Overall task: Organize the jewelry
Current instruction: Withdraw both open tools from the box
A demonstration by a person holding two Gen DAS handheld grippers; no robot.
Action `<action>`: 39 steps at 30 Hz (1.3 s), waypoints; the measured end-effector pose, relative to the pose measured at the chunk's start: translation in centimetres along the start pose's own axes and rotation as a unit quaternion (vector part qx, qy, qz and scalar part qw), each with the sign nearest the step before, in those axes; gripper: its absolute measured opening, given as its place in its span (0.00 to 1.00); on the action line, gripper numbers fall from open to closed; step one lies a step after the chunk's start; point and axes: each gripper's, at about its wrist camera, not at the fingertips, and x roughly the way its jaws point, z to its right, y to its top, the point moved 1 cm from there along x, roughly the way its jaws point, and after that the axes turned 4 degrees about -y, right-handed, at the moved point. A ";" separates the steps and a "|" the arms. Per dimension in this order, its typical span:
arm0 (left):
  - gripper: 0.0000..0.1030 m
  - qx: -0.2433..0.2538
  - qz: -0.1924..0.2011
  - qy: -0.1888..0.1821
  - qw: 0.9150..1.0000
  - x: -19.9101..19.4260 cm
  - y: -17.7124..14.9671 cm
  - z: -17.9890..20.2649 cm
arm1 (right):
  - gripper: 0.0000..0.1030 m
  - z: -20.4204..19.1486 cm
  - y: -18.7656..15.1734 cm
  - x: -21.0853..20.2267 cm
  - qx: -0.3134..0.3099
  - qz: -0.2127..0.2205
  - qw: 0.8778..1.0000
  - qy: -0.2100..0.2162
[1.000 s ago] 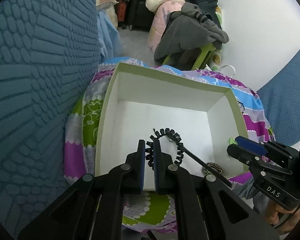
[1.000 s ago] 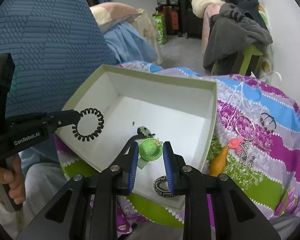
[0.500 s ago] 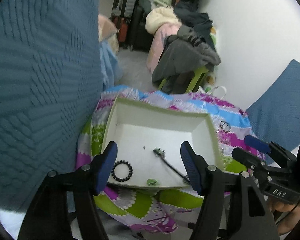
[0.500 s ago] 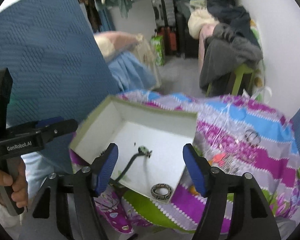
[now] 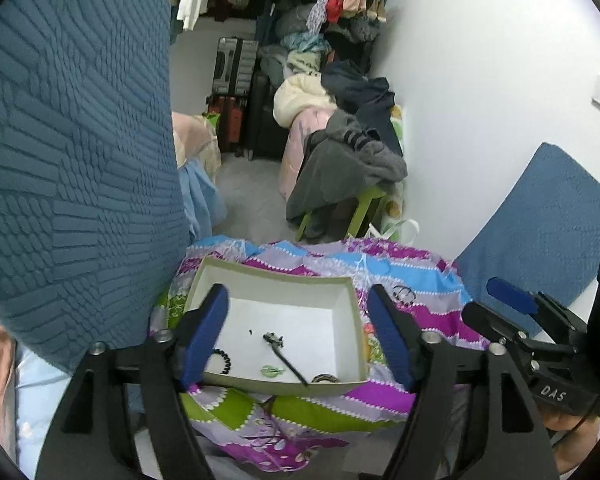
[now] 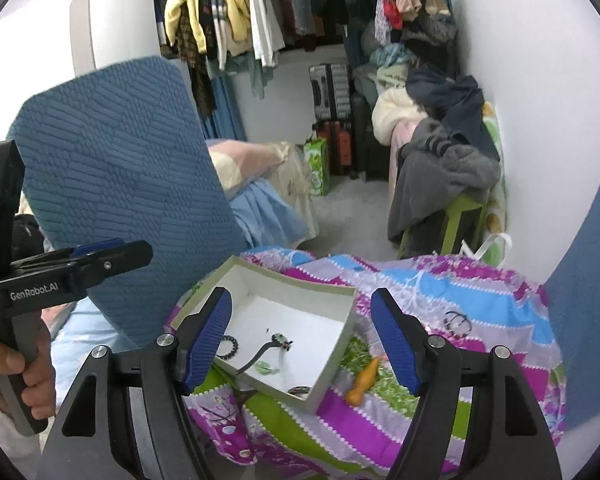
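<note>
Both grippers now sit high above the box (image 5: 350,312), which looks far smaller in both wrist views than a second ago, when each was low over it. The left gripper (image 5: 298,334) had a black coil hair tie clamped between its blue pads then; now its jaws are opening with nothing between them, and the black coil hair tie (image 5: 223,360) lies on the white floor of the box at its near left side, partly hidden behind the left pad. The right gripper (image 6: 300,338) earlier gripped a small green hat clip; its jaws are likewise opening and empty, and the green hat clip (image 6: 265,367) rests on the box floor near the front wall. Close beside it a dark hair pin (image 6: 262,352) lies slanted across the floor, and a patterned ring (image 6: 300,391) sits in the near right corner, both where they were before. The box stands on a bright patterned cloth (image 6: 480,308). On the cloth to the right of the box lie an orange piece (image 6: 363,380) and, further back, a dark bracelet (image 6: 457,322), well apart from each other. A hand (image 6: 18,376) grips the left gripper's handle at the edge of the right wrist view.
</note>
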 end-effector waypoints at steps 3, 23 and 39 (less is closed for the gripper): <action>0.78 -0.002 0.008 0.001 1.000 -0.7 0.0 1.0 | 0.71 0.6 -0.2 -1.4 -0.007 0.010 1.000 -0.008; 0.84 -0.016 -0.028 0.008 0.999 2.0 -5.6 6.2 | 0.84 6.6 -5.0 -5.0 0.015 0.024 0.998 -0.051; 0.84 -0.031 0.009 -0.013 0.999 4.1 -7.9 9.2 | 0.84 11.3 -11.2 -3.3 0.026 0.011 0.997 -0.067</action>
